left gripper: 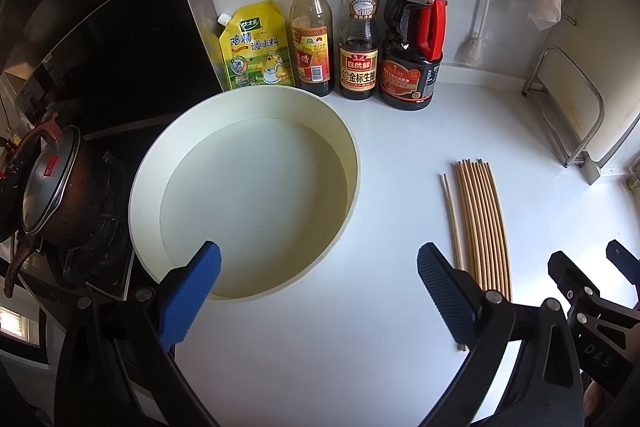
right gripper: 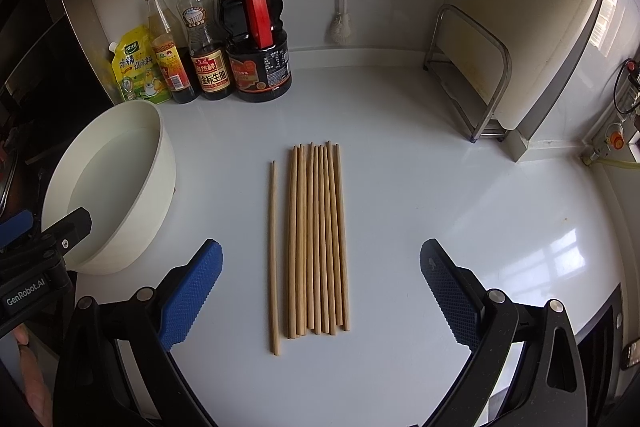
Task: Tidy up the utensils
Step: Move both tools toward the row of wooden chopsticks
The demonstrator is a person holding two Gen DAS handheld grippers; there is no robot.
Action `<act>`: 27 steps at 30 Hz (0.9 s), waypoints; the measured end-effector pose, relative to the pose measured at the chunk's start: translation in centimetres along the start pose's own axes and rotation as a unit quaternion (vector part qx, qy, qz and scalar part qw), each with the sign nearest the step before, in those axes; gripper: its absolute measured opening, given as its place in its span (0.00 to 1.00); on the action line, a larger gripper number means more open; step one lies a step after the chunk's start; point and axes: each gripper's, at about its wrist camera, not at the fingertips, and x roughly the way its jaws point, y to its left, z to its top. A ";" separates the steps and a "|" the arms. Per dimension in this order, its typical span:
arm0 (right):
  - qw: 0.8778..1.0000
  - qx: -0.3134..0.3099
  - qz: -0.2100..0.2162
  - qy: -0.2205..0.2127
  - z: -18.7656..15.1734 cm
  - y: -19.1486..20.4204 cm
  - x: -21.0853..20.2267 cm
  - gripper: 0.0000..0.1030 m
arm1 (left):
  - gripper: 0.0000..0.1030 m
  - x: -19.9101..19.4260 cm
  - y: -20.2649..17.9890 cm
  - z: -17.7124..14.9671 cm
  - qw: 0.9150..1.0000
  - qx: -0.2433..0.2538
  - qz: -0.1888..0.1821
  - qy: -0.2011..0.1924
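Chopsticks (right gripper: 316, 239) partly hidden behind left tool (left gripper: 319, 291); both it and right tool (right gripper: 321, 291) spread, empty.

Glossy white countertop (right gripper: 460, 227), perhaps window-lit

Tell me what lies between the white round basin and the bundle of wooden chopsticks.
One lone chopstick on bare white counter, per the right wrist view.
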 end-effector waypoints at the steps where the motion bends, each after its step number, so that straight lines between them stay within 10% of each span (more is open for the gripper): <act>1: 1.000 0.002 -0.001 0.002 -0.1 -0.3 0.1 0.92 | 0.94 0.2 -0.2 0.0 1.000 0.002 -0.004 0.002; 27: 0.998 -0.009 0.018 0.053 -2.4 -7.4 12.5 0.92 | 0.94 11.1 -8.9 -3.1 0.996 0.024 -0.058 0.067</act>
